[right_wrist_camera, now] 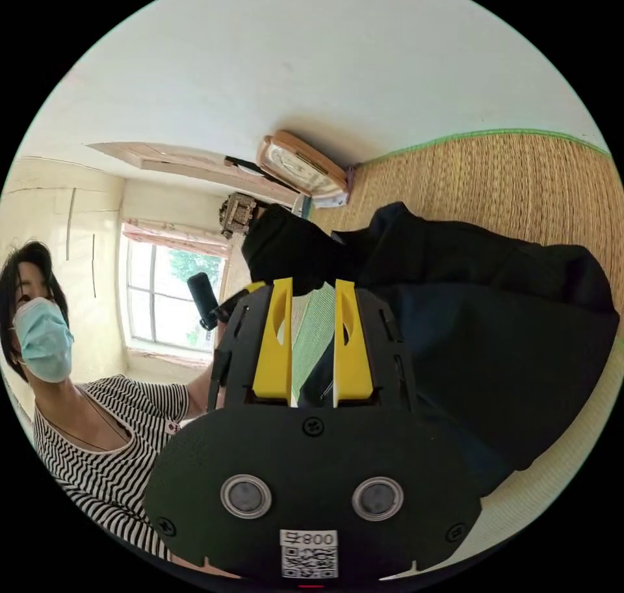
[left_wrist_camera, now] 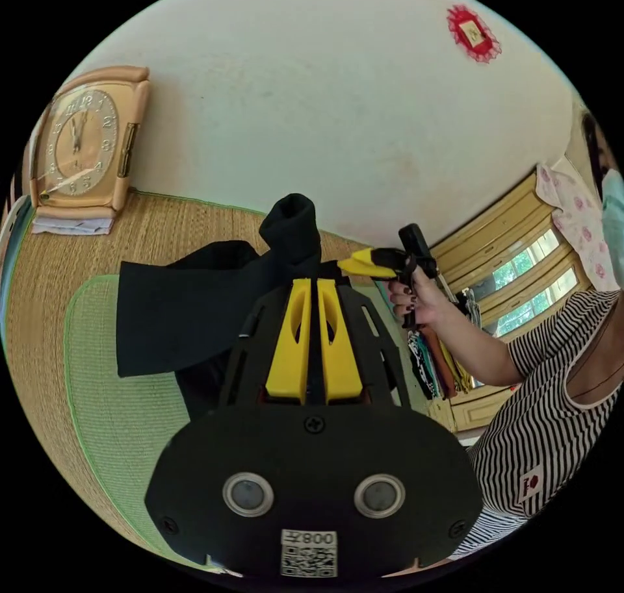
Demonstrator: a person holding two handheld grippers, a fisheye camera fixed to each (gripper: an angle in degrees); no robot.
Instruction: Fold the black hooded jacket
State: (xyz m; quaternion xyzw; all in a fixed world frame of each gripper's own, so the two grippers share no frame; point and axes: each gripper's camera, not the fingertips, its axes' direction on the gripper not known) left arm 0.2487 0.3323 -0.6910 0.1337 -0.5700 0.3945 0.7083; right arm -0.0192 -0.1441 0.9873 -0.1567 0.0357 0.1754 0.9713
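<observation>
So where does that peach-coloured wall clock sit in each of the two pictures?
Left gripper view: the peach-coloured wall clock stands at the upper left, on the woven straw mat, against the white wall.
Right gripper view: it lies tilted just above centre, where mat meets wall.
Shared landmark: the black hooded jacket hanging in front.

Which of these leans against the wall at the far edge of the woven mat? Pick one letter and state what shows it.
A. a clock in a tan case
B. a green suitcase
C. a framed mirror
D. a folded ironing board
A. The clock in its tan case stands on the woven mat and leans on the white wall, beyond the lifted black hooded jacket; it shows again in the right gripper view.
</observation>
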